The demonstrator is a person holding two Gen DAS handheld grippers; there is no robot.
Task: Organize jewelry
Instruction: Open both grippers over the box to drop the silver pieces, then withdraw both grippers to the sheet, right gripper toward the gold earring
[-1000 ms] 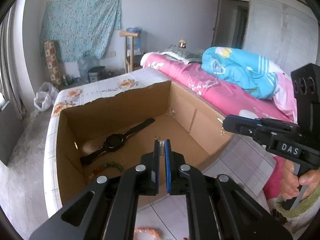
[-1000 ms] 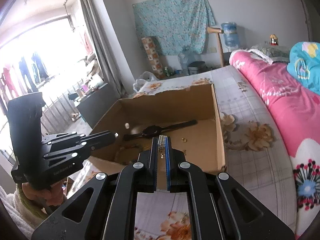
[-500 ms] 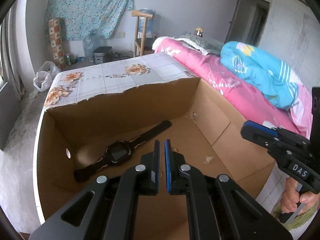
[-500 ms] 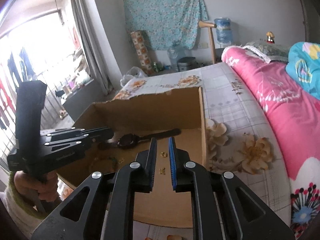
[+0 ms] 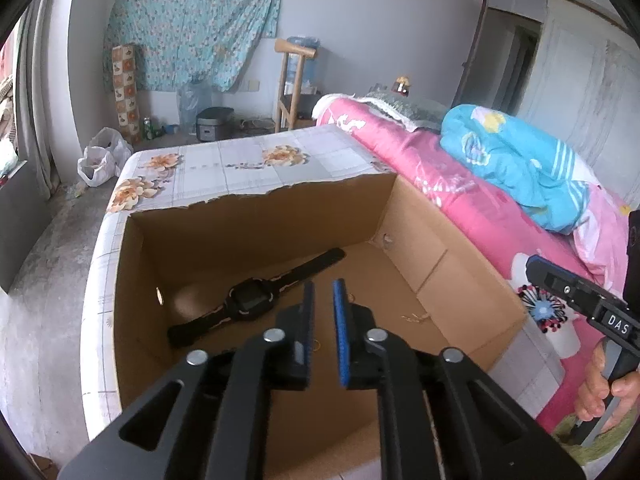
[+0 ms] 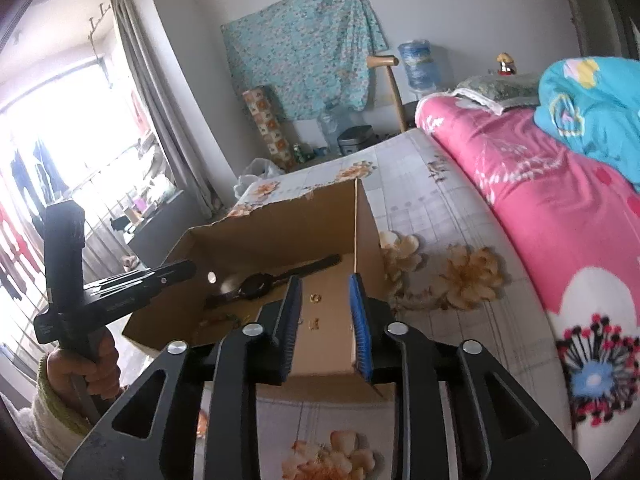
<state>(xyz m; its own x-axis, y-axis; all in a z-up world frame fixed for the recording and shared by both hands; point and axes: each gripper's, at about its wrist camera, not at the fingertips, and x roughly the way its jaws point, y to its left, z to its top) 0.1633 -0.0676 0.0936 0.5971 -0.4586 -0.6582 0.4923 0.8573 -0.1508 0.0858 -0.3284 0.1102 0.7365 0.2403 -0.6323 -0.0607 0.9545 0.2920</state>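
Cardboard, brown and matte with a ragged torn back edge, forms the open box we are working over; it sits on a bed covered in a smooth grey-white checked sheet printed with orange flowers. On the box floor we count one black wristwatch, its rubbery strap stretched out flat and its face squarish. Near it lie a few small gold pieces, ring-like, too small for us to count surely. Beside the sheet runs a pink floral quilt, with one crumpled blue blanket on top.

Our left claw hangs above the box with its blue-padded jaws a narrow gap apart and opening; nothing sits between them. Our right claw hovers over the near right corner of the box, jaws wider and opening too, holding nothing.
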